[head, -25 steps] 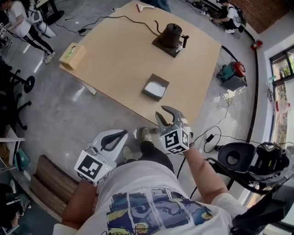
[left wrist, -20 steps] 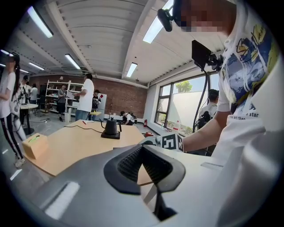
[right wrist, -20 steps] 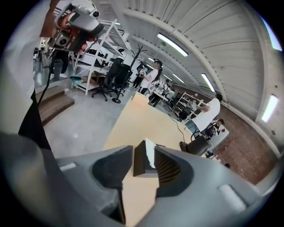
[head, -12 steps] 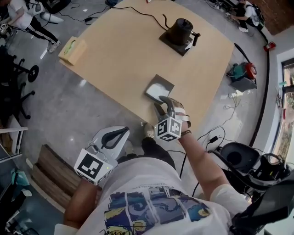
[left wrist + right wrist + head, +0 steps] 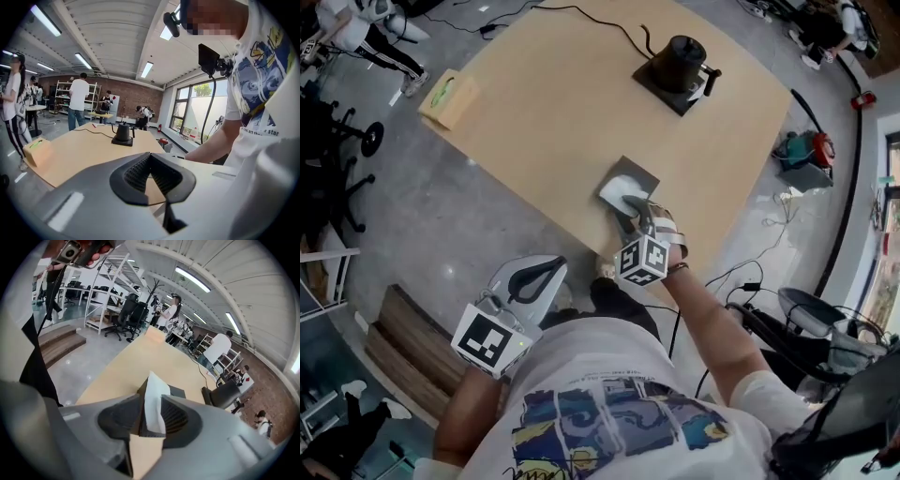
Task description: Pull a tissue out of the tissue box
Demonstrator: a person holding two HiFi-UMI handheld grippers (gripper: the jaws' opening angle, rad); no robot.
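Observation:
A dark grey tissue box (image 5: 643, 175) sits near the front edge of the tan table (image 5: 553, 103), with a white tissue (image 5: 617, 193) sticking up out of it. My right gripper (image 5: 630, 212) is down at the box and stands open. In the right gripper view the tissue (image 5: 153, 401) rises between the ribbed pads (image 5: 174, 417), above the box (image 5: 176, 391), and is not pinched. My left gripper (image 5: 536, 279) hangs off the table by the person's body; its pads (image 5: 136, 172) meet at the tips with nothing in them.
A black kettle on a dark base (image 5: 680, 62) stands at the table's far right, its cable trailing off the back. A tan box (image 5: 448, 98) lies on the far left corner. Wooden steps (image 5: 394, 342), office chairs and floor cables surround the table; people stand beyond.
My right gripper has moved forward and down from in front of the table onto the tissue box, so the tissue now stands between its jaws. The left gripper has shifted only slightly.

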